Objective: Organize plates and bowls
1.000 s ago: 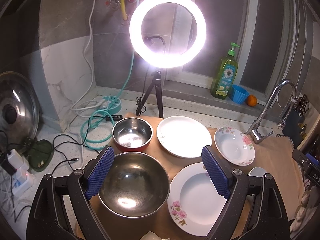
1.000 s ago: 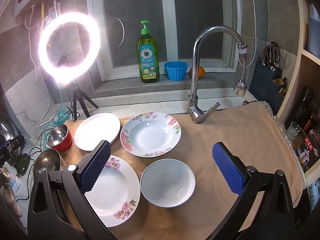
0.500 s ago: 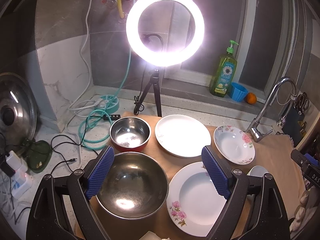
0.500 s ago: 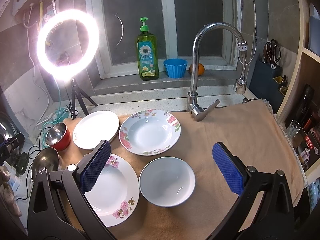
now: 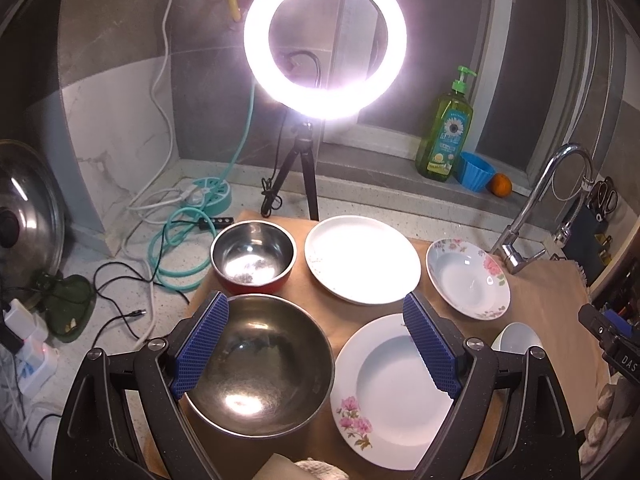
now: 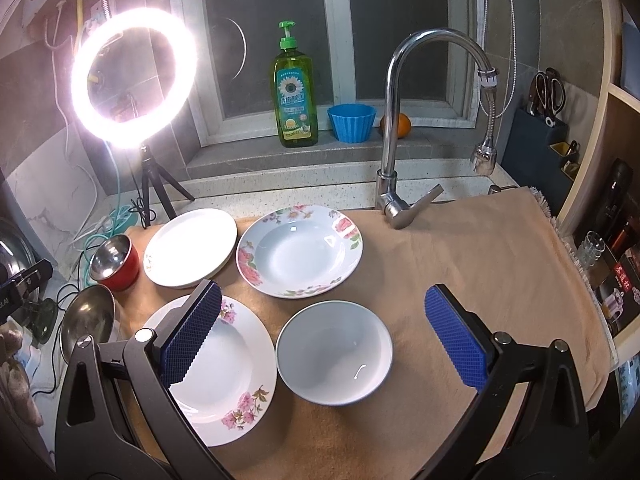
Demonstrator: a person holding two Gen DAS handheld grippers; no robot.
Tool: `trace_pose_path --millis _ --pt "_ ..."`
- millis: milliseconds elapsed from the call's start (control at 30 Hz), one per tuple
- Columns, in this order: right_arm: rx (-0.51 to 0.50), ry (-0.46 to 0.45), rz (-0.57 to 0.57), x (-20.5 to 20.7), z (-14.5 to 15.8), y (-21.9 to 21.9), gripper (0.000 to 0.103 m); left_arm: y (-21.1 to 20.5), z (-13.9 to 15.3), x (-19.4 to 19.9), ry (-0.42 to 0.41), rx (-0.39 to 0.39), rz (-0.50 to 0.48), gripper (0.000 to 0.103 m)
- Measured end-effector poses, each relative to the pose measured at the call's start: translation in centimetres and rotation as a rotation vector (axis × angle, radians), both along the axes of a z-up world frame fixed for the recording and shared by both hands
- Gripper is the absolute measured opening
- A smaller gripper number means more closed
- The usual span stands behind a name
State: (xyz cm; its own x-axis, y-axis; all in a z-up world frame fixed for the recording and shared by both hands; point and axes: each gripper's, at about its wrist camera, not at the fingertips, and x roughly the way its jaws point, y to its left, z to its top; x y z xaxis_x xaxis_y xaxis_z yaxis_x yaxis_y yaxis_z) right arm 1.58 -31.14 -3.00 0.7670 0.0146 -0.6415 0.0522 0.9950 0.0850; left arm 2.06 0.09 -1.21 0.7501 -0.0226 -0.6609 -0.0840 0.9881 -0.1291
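Nothing looked sorted yet: both the left hand-held gripper (image 5: 316, 340) and right hand-held gripper (image 6: 324, 334) hung open and empty, while steel bowls (image 5: 260, 364) sat lower left and plates (image 6: 298, 250) and white bowl (image 6: 334, 354) lay apart mid-frame on the surface (image 6: 472, 264).

Six dishes sit on the tan cloth: three plates and three bowls. One plain white plate (image 6: 190, 246) and two floral plates (image 6: 300, 250) (image 6: 218, 364) lie ahead of the right gripper; one white bowl (image 6: 334, 352) sits between its fingers. Two steel bowls (one red-sided (image 5: 253, 256), one larger (image 5: 260, 364)).
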Motion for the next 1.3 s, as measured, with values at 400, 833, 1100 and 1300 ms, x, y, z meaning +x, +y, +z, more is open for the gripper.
trace_pose_path --millis 400,833,1100,1300 --pt "0.025 0.099 0.048 -1.0 -2.9 0.2 0.103 -0.6 -2.1 2.5 0.109 -0.023 -0.133 0.08" --pt "0.216 0.261 0.088 -2.0 -7.3 -0.9 0.087 -2.3 -5.6 7.0 0.338 -0.119 -0.351 0.043" --pt "0.413 0.386 0.137 -1.6 -10.5 -1.0 0.062 -2.4 -8.3 10.7 0.538 -0.244 -0.396 0.022" --pt "0.502 0.446 0.159 -0.8 -12.3 -0.4 0.053 -2.7 -9.7 12.3 0.606 -0.239 -0.403 0.021"
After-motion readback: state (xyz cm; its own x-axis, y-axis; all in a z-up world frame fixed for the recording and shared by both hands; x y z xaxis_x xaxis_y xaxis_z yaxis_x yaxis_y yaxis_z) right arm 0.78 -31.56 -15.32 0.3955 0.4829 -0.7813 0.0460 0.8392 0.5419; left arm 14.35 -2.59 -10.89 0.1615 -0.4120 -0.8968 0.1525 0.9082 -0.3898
